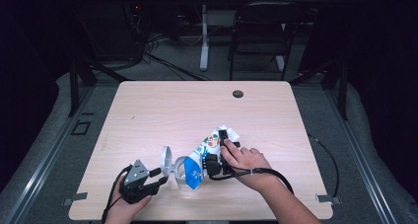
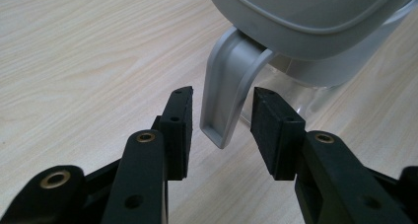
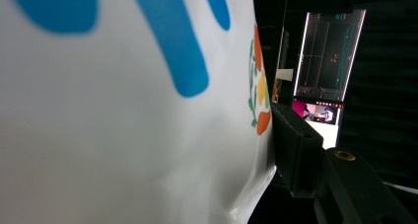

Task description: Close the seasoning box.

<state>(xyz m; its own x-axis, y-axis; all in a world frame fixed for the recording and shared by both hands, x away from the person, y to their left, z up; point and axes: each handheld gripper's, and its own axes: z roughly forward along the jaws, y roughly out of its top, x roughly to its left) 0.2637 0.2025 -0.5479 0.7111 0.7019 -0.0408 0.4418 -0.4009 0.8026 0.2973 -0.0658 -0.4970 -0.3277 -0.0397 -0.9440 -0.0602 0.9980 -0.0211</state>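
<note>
The left hand-held gripper gapes around a jug handle, the right hand-held gripper clamps a pouch, on a pale wooden table.

On the bench, near its front edge, my jar stands with its lid tipped up on its left. My left tool sits left of it, straddling the handle. The bag leans over the jar from the right, in my right tool.

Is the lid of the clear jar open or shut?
Open. The grey lid stands flipped up beside the jar, and the tilted bag points its end into the mouth.
</note>
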